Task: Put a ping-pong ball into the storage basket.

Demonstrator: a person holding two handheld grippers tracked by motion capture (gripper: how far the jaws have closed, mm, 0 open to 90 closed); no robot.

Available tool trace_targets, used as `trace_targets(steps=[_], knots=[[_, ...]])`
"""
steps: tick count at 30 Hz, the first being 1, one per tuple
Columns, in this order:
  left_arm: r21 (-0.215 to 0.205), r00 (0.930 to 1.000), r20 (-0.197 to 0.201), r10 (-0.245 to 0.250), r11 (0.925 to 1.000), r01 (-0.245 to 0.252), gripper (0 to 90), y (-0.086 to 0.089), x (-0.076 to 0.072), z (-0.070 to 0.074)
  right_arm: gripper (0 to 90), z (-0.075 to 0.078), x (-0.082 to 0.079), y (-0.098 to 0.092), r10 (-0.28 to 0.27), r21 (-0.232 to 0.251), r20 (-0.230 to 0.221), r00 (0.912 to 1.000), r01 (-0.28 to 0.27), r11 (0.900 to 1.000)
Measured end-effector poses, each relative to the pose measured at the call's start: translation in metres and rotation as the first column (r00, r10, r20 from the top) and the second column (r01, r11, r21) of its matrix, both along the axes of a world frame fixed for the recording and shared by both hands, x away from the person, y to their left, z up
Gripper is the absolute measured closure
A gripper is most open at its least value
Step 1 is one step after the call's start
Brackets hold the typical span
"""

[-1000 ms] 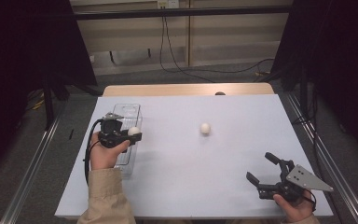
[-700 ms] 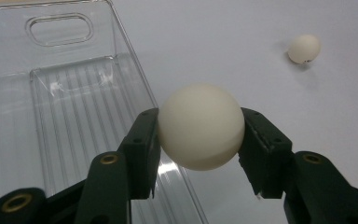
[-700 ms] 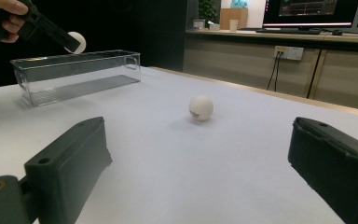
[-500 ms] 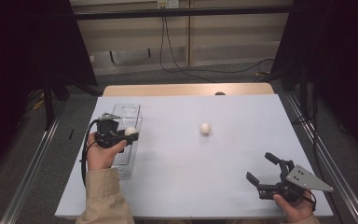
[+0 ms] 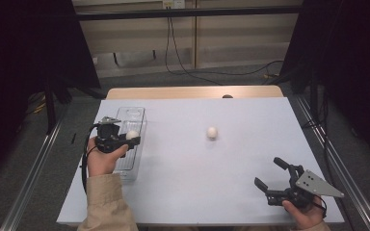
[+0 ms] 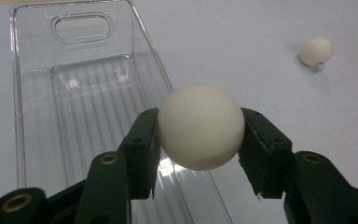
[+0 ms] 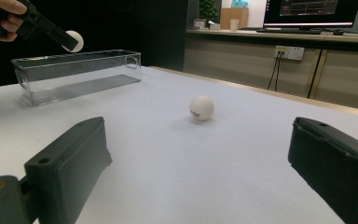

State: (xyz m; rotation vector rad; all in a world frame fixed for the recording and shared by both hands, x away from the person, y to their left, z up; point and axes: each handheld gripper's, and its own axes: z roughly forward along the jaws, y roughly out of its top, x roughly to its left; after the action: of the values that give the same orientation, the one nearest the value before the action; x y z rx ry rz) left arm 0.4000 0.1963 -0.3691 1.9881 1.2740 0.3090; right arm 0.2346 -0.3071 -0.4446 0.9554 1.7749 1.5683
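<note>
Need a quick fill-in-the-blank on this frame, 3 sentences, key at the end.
1. The left tongs are shut on a white ____.
2. That held ball hangs over the clear ____, whose bottom is bare.
3. The right tongs stand ____, with the second ball lying on the table beyond them.

Missing words: ball; bin; open

Beige sleeve (image 5: 103, 204) on the left arm. Both grippers are black: left gripper (image 5: 134, 138) trails a black cable, right gripper (image 5: 270, 175) wears a grey triangular plate. Brass-looking screws in the jaws.
</note>
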Motion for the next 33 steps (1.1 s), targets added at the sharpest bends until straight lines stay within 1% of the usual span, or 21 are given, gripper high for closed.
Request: trace_targets(steps=[12,14,16,18,23,25,30,33], knots=[[0.003,0.9997,0.000,0.025,0.9997,-0.025,51.0,0.006,0.000,-0.001,4.3,0.000,0.000,0.000,0.001,-0.002,0.000,1.0000,-0.001,1.000],[0.009,0.9996,0.000,0.028,0.9996,-0.028,51.0,0.007,0.000,-0.001,4.3,0.000,0.000,0.000,0.000,-0.002,0.000,1.0000,0.000,1.000],[0.022,0.9991,-0.003,0.042,0.9989,-0.042,51.0,0.008,0.000,-0.003,4.3,0.000,0.000,0.000,0.001,-0.003,0.000,1.0000,-0.001,1.000],[0.021,0.9991,-0.007,0.042,0.9989,-0.041,51.0,0.010,0.001,-0.004,4.3,0.000,0.000,0.000,0.001,-0.001,0.000,1.0000,-0.001,1.000],[0.038,0.9985,-0.006,0.055,0.9978,-0.054,51.0,0.011,0.001,-0.005,4.3,0.000,0.000,0.000,0.001,-0.002,0.000,1.0000,-0.001,1.000],[0.037,0.9984,-0.006,0.057,0.9977,-0.057,51.0,0.011,0.001,-0.006,4.3,0.000,0.000,0.000,0.001,-0.002,0.000,1.0000,-0.001,1.000],[0.053,0.9979,-0.012,0.064,0.9966,-0.064,51.0,0.012,0.002,-0.008,4.2,0.000,0.000,0.000,0.000,0.001,0.000,1.0000,0.000,1.000],[0.058,0.9978,-0.009,0.066,0.9962,-0.065,51.0,0.012,0.003,-0.009,4.3,0.000,0.000,0.000,0.000,0.001,0.000,1.0000,0.000,1.000]])
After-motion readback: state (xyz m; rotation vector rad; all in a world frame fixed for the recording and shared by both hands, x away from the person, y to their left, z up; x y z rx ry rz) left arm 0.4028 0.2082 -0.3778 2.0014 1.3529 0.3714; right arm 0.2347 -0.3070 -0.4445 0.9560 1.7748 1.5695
